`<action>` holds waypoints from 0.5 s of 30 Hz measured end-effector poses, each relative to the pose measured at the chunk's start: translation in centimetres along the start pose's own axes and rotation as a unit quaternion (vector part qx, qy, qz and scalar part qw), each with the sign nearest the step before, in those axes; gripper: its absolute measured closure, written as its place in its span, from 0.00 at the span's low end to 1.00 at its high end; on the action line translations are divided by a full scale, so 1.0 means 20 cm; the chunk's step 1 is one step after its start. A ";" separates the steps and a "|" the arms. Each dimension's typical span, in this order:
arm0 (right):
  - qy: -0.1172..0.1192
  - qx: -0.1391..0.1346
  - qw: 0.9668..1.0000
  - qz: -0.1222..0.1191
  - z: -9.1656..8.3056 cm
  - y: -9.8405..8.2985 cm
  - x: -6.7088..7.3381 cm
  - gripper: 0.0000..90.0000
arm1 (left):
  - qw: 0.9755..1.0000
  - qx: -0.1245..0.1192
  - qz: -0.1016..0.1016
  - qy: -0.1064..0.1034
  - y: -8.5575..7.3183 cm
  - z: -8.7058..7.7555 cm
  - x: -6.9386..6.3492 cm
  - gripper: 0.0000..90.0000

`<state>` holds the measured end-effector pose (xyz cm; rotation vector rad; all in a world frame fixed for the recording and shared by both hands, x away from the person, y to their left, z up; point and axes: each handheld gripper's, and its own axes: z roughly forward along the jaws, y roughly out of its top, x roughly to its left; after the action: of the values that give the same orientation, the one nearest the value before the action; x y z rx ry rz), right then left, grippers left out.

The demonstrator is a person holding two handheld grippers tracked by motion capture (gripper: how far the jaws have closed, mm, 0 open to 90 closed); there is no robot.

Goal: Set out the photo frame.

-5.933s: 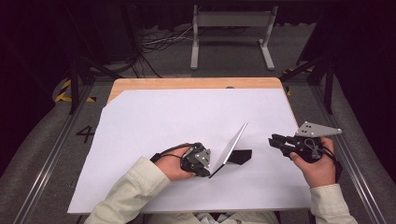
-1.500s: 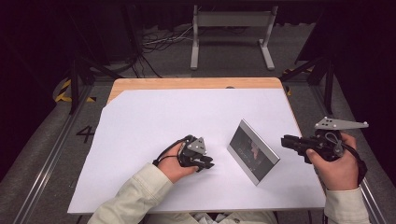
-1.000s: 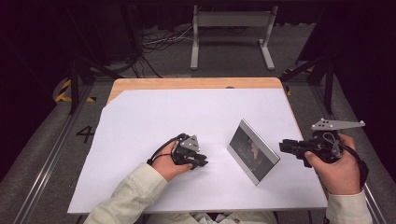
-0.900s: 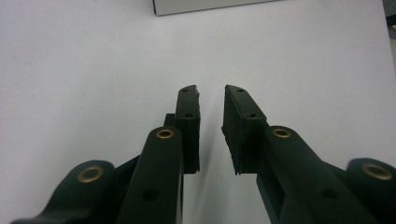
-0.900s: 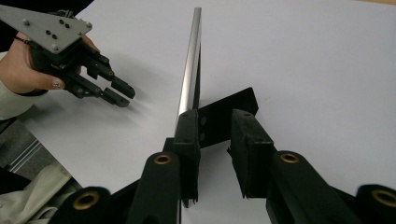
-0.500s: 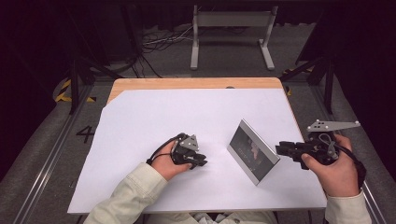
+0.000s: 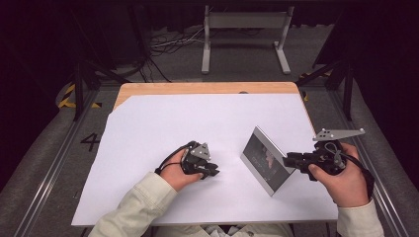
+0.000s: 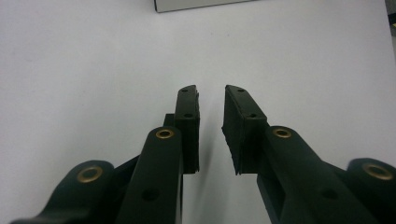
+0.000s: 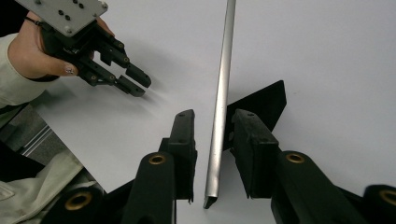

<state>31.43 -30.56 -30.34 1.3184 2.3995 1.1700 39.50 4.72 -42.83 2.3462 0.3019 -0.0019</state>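
A person is sitting at a bench (image 7: 148, 128) covered in a white sheet, holding one set of tongs in each hand. In the high view, a silver-edged picture frame (image 7: 266, 165) is standing upright on the bench, at about 4 o'clock from the bench's middle, its dark glass face turned toward the 9 o'clock side. A black prop is sticking out behind it, seen in the right gripper view at about 2 o'clock of the frame's edge.

The right tongs (image 7: 291, 159) are lying level at about 3 o'clock of the frame, gripped in the right hand (image 7: 341, 180), with a grey three-cornered plate on top. In the right gripper view, the thin silver edge of the frame (image 9: 219, 112) is running between the two black jaws. The jaws have just been opening, and a narrow gap is showing on each side of the edge, so the pads are not pressing on it.

The left tongs (image 7: 210, 170) are resting near the bench surface at about 9 o'clock of the frame, well apart from it, held in the left hand (image 7: 175, 173), which is coming out of a pale sleeve. In the left gripper view, these tongs (image 8: 210, 93) are standing slightly parted with nothing between them, pointing across bare white sheet, and a corner of the frame (image 8: 196, 4) is showing at 12 o'clock.
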 end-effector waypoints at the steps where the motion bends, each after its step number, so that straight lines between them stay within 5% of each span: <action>1: 0.000 0.003 1.000 -0.001 0.01 0.00 0.00 0.77 | 1.000 0.000 0.000 0.001 0.00 0.00 0.00 0.84; 15: 0.004 0.025 1.000 0.000 0.10 -0.01 0.00 0.78 | 1.000 -0.002 -0.003 0.001 0.00 -0.01 0.00 0.84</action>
<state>32.29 -29.57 -31.78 1.3303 2.4489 1.1252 39.57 4.85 -42.78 2.3411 0.3110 -0.0018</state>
